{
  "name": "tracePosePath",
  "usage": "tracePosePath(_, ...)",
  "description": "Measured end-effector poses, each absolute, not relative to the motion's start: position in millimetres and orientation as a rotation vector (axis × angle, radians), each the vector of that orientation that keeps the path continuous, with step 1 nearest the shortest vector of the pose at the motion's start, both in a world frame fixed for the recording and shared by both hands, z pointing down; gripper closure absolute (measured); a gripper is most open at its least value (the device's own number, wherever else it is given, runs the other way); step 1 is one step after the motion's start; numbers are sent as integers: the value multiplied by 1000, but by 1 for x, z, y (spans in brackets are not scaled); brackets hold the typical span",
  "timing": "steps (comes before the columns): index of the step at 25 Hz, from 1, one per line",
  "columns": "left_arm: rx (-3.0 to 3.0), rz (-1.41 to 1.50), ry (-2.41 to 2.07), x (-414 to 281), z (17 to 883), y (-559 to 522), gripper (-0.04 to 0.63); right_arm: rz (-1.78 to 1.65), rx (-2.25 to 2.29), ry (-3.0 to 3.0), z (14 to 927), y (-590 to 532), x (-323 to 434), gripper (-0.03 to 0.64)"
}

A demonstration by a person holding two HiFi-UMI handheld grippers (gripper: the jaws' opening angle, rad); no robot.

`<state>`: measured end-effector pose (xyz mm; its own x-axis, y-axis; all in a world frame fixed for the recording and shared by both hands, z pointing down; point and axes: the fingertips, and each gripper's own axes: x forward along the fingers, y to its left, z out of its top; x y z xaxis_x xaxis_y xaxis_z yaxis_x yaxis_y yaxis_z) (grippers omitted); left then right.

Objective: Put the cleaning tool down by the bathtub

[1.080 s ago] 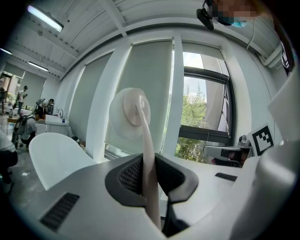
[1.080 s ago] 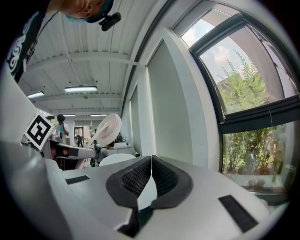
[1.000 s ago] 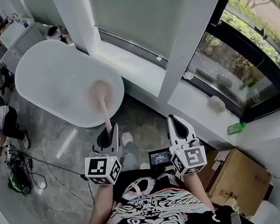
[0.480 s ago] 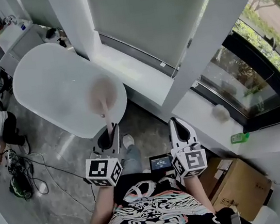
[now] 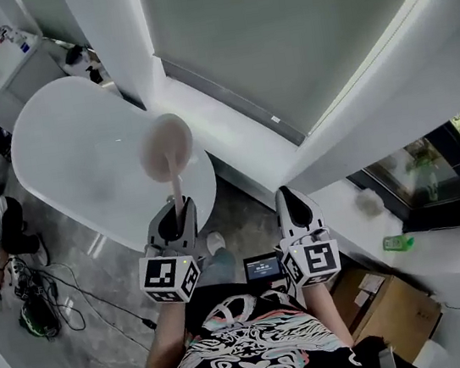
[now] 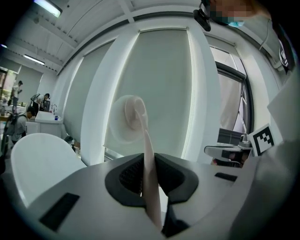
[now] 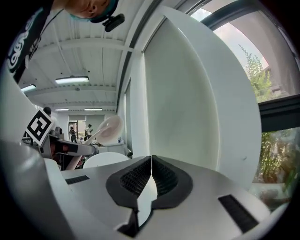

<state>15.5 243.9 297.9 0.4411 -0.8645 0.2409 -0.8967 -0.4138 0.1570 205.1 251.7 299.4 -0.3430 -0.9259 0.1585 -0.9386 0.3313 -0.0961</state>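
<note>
Floor [image 5: 240,205] lies open between bathtub [image 5: 72,159] and window ledge [image 5: 240,139]; a cardboard box [image 5: 395,317] blocks the right side

light: bright, daylight from window [image 5: 435,178] | edges: fisheye-bent, dark corners | distance: perhaps slightly soft

cleaning tool [image 5: 167,150] raised higher over bathtub [image 5: 71,151], left tool [image 5: 176,213] lifted

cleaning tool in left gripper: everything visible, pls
The cleaning tool is pale pink and looks like smooth plastic: a thin flat handle ending in a round disc head. The left gripper is shut on the lower handle; the rest sticks out along the jaws, head in the air. In the head view the head overlaps the white bathtub, but only the jaws touch the tool.
</note>
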Motion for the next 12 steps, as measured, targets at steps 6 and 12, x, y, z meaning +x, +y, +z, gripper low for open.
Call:
tracePosePath(6, 2446, 162, -1523, -16, 297, 181, 541, 229, 1760, -2475, 296, 189, 177, 589)
tracePosePath(12, 2427, 132, -1492, -37, 301, 138, 541, 222, 1779, -2457, 287, 146, 155, 589)
